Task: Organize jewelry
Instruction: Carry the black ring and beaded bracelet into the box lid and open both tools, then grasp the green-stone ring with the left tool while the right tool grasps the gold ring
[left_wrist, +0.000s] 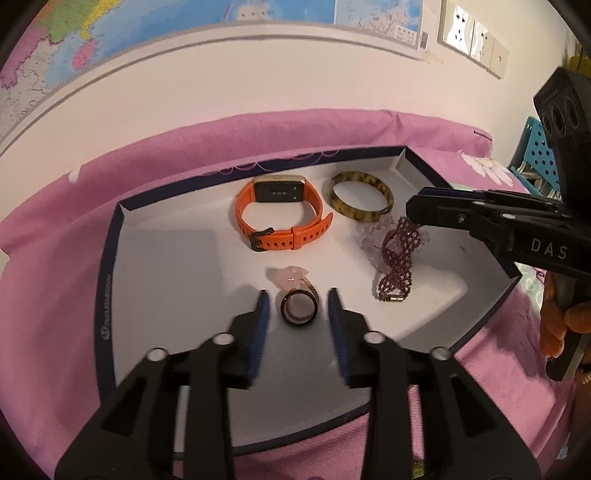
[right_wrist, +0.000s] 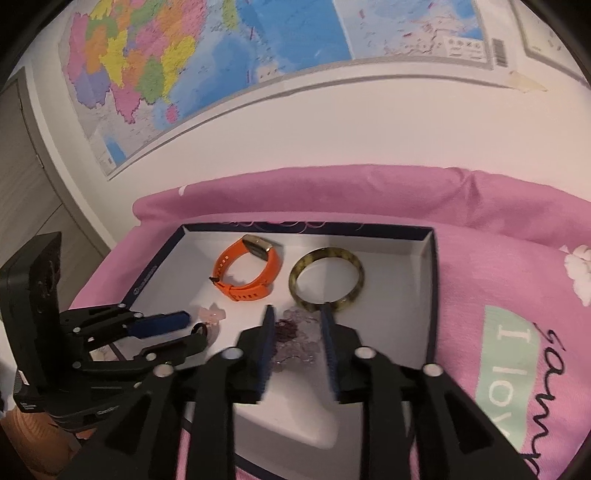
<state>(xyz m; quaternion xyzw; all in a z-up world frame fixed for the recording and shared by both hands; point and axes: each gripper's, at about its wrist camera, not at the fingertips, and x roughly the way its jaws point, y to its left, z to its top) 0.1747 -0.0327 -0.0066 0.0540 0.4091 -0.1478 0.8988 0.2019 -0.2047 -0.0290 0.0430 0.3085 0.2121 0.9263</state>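
Left wrist view: looks down into a shallow box lid on a pink cloth, with a wall map (left_wrist: 110, 40) behind.
Pink cloth (left_wrist: 55, 266): covers the surface under the lid; in the right wrist view it bears a green patch with lettering.
Box lid (left_wrist: 110, 240): dark blue rim, white floor; all the jewelry lies inside it.
Left tool (left_wrist: 298, 295): released, its jaws standing apart on either side of the black ring without pressing on it.
Right tool (right_wrist: 297, 312): released, jaws apart over the beaded bracelets; whether the pads touch the beads cannot be told.
Orange watch (left_wrist: 280, 214): strap buckled into a loop, lying toward the far wall of the lid.
Tortoiseshell bangle (left_wrist: 360, 201): lies flat just right of the watch, touching or nearly touching the pale bead bracelet.
Dark red beaded bracelet (left_wrist: 397, 258): twisted, clasp toward the near side, on the right part of the floor.
Pale bead bracelet (left_wrist: 371, 236): clear lilac beads, tangled against the dark red one.
Pink stone charm (left_wrist: 286, 277): sits just beyond the black ring, with a beaded band running from it under the ring.
Black ring (left_wrist: 298, 309): lies on the lid floor between the left tool's tips.
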